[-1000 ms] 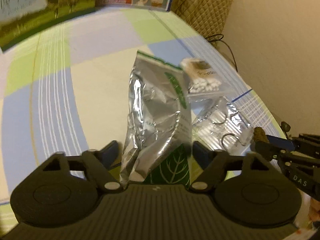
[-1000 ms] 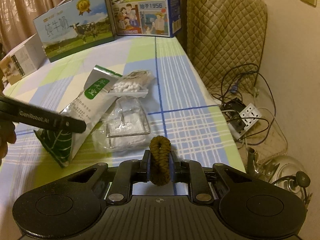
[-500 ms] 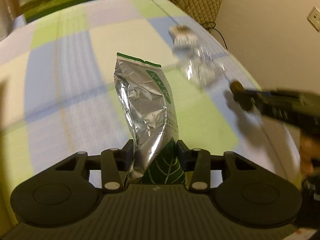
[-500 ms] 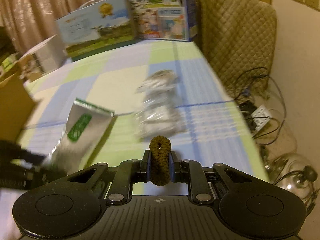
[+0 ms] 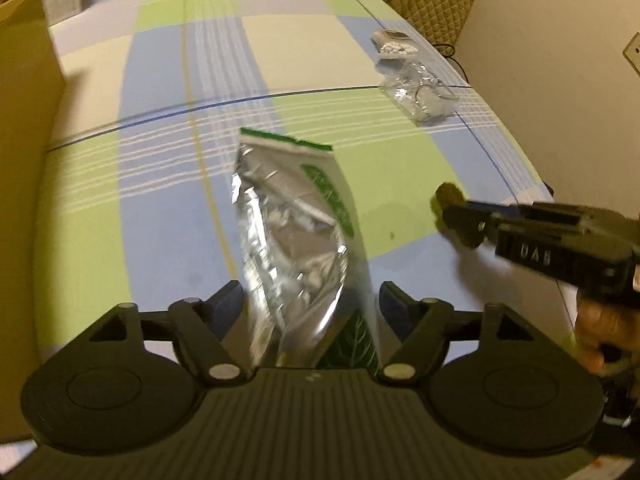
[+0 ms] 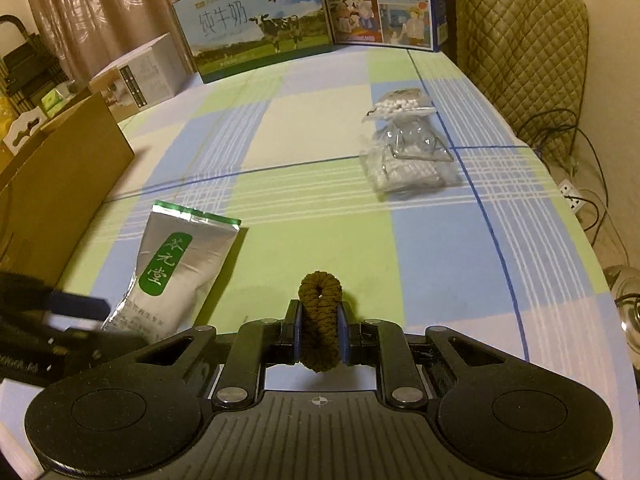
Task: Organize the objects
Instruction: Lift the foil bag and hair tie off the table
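Foil pouch (image 5: 298, 236) is lying at lower centre between the left gripper (image 5: 310, 300)'s wide-apart fingers, seemingly set free beside the cardboard box (image 6: 60, 184) at left, while the right gripper (image 6: 319, 322) is pinching a brown hair tie (image 6: 320, 320) above the worktop (image 5: 160, 160), likely for sorting next.

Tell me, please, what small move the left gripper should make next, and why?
Probably back away from the pouch. The left gripper stands open with the pouch between its fingers, lying on the tablecloth, so it looks released. The right gripper is shut on the hair tie; the clear bags lie further off.
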Tool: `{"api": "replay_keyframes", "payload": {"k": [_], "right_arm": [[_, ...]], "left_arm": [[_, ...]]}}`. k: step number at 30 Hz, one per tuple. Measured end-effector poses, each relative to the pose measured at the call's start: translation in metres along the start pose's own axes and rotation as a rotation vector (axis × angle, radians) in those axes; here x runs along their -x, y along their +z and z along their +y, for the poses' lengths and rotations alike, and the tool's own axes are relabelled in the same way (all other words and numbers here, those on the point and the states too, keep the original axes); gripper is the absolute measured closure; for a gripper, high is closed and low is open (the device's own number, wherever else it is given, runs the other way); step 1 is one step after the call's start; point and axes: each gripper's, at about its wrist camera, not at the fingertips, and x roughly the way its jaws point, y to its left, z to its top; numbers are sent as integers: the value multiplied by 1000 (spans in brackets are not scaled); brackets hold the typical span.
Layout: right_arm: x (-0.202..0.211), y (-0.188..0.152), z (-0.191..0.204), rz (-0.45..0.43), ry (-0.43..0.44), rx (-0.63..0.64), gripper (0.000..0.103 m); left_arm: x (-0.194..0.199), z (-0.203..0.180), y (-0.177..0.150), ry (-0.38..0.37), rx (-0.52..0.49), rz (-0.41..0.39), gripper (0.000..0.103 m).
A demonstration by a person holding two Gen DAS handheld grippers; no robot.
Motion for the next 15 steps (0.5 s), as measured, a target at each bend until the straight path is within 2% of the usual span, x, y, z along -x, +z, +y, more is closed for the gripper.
{"api": "replay_keyframes", "payload": {"k": [2,9,10,13,15], "right_arm": [[0,-1,-1,0,-3,-5,89],[-1,0,-2,-1,-2,-7,89],[-1,1,-2,-2,-1,-5,89],[1,1,-2,-9,-5,-1,89],[3,1,-2,-19,-12,-1,89]], "left_arm": [[-8,-1,5,9,-3,13,29],[-25,-8,5,59,-37,30,31],[-25,-10,4,72,-54,32,33],[-22,-11,4,46,-59,34,54],[-18,-7,4,35,-36,32,59]]}}
